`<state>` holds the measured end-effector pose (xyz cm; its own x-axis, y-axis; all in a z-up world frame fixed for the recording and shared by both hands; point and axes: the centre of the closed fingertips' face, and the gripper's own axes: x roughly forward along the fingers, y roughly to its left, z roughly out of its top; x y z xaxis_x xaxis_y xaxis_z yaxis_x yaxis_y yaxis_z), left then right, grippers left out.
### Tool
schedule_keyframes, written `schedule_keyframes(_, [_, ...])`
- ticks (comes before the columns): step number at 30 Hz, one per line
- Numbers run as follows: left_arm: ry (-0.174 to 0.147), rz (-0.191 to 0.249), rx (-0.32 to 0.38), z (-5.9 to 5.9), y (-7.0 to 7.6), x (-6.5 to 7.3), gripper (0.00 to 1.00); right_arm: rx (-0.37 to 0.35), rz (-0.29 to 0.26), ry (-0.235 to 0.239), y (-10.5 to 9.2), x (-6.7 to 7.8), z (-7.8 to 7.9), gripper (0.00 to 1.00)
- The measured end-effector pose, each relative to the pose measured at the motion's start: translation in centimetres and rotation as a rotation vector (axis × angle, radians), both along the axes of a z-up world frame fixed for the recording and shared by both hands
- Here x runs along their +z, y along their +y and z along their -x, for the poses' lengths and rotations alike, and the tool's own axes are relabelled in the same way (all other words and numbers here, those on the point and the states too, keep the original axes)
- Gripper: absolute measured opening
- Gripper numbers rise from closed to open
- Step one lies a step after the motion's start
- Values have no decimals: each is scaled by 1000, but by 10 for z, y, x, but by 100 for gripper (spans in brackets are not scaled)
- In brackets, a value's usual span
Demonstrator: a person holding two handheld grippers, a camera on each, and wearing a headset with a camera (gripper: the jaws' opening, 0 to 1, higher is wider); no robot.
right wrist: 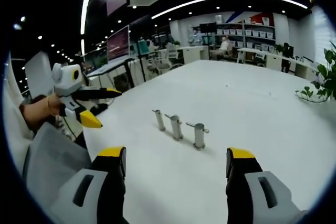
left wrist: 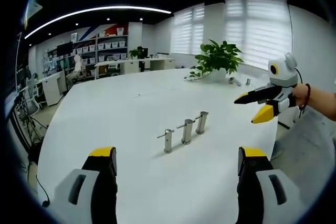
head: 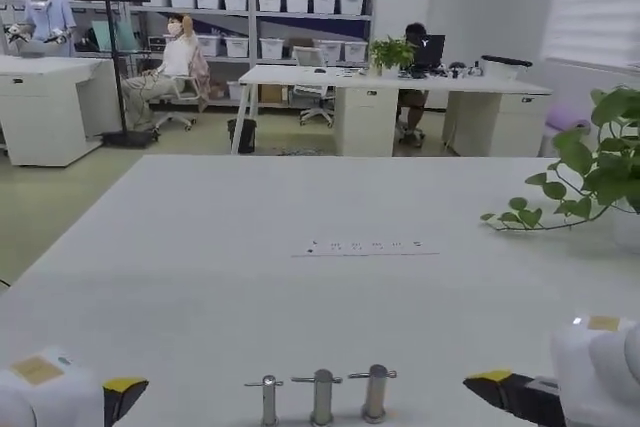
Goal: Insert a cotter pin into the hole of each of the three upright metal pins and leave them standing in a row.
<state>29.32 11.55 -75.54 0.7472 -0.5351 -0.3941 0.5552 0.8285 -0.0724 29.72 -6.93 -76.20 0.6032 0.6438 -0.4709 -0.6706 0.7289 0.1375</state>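
Observation:
Three upright metal pins stand in a row on the white table (head: pixel 200 247) near its front edge: left pin (head: pixel 268 397), middle pin (head: pixel 321 394), right pin (head: pixel 374 390). Each has a thin cotter pin crossing its top. In the left gripper view the row (left wrist: pixel 187 131) stands just ahead of my left gripper (left wrist: pixel 177 155), which is open and empty. In the right gripper view the row (right wrist: pixel 176 127) is in front of my right gripper (right wrist: pixel 176 153), which is also open and empty. In the head view the left gripper (head: pixel 125 385) and right gripper (head: pixel 490 379) flank the row, apart from it.
A trailing potted plant (head: pixel 600 167) sits at the table's right edge. A small printed label (head: pixel 365 246) lies mid-table. Beyond the far edge are desks, shelves with bins, and seated people. The other gripper (left wrist: pixel 251 108) shows at the right of the left gripper view.

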Motion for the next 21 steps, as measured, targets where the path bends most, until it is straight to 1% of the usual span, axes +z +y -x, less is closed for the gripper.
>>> schedule_keyframes(1, [-1, -2, 1, 1, -1, 0, 99, -14, -8, -6, -1, 1, 0, 80])
schedule_keyframes(4, [-1, -17, -1, 3, -1, -2, 99, -24, -20, -6, -3, 1, 3, 83])
schedule_keyframes(6, [2, -15, 4, 4, -1, -4, 99, -29, -23, -9, -2, 1, 5, 85])
schedule_keyframes(8, [-1, -15, 12, 6, -1, -4, 99, -34, -22, -10, -2, 0, 5, 87])
schedule_keyframes(12, [-14, -35, 45, 7, 6, -4, 99, -43, -38, -22, 2, 0, 8, 94])
schedule_keyframes(14, [-12, -24, 53, 8, 7, -4, 97, -46, -34, -30, 2, -2, 9, 97])
schedule_keyframes(15, [-3, -13, 60, 8, 8, -5, 97, -45, -29, -33, 3, -2, 10, 98])
schedule_keyframes(17, [-1, -5, 65, 10, 9, -5, 97, -42, -32, -37, 3, -3, 11, 99])
schedule_keyframes(19, [-2, -2, 75, 11, 10, -5, 96, -50, -54, -36, 4, -1, 12, 100])
schedule_keyframes(21, [0, 4, 85, 13, 11, -6, 96, -64, -78, -45, 3, 2, 12, 100])
